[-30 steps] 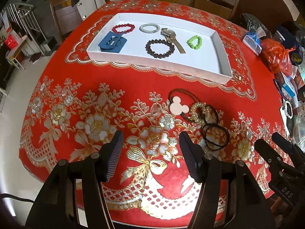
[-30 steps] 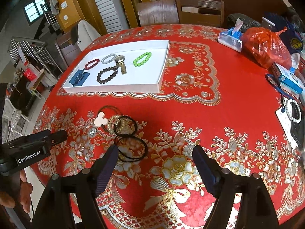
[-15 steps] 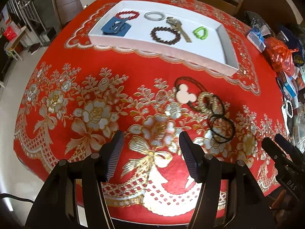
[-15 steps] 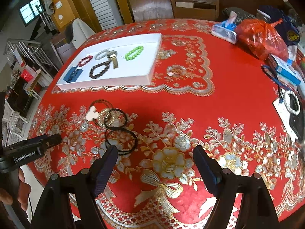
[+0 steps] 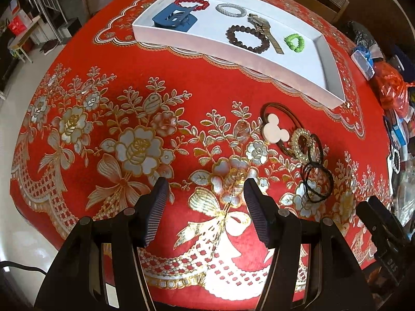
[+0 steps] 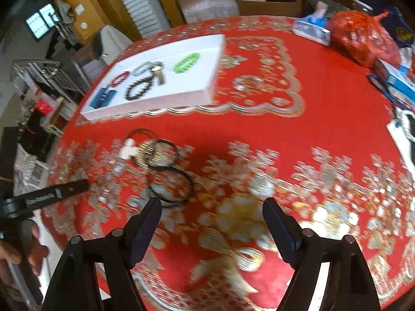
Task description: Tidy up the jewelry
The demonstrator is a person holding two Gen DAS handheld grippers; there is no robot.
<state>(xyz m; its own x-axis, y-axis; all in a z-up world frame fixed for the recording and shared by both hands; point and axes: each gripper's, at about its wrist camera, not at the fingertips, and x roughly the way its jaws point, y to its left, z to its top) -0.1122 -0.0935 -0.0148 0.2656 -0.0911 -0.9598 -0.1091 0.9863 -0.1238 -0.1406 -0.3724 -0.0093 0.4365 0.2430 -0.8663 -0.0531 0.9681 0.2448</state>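
Observation:
A white tray (image 5: 325, 51) at the far side of the red table holds a red bracelet (image 5: 192, 2), a silver bracelet (image 5: 230, 10), a dark bead bracelet (image 5: 246, 37), a watch (image 5: 264, 29), a green bracelet (image 5: 294, 42) and a blue clip (image 5: 172, 19). Loose on the cloth lie a mouse-shaped white hair tie (image 5: 275, 131), a gold ring piece (image 5: 302, 142) and black hair ties (image 5: 317, 181). My left gripper (image 5: 203, 199) is open and empty above the cloth. My right gripper (image 6: 212, 220) is open and empty, with the black hair ties (image 6: 172, 185) just ahead of its left finger.
A red plastic bag (image 6: 363, 36), a tissue pack (image 6: 311, 29) and boxes (image 6: 399, 83) crowd the table's right side. A white bead bracelet on a card (image 5: 395, 156) lies at the right edge. Chairs (image 6: 267, 0) stand behind the table.
Both grippers have moved forward and lower toward the table. The tray and loose hair ties appear closer. Both stay open and empty.

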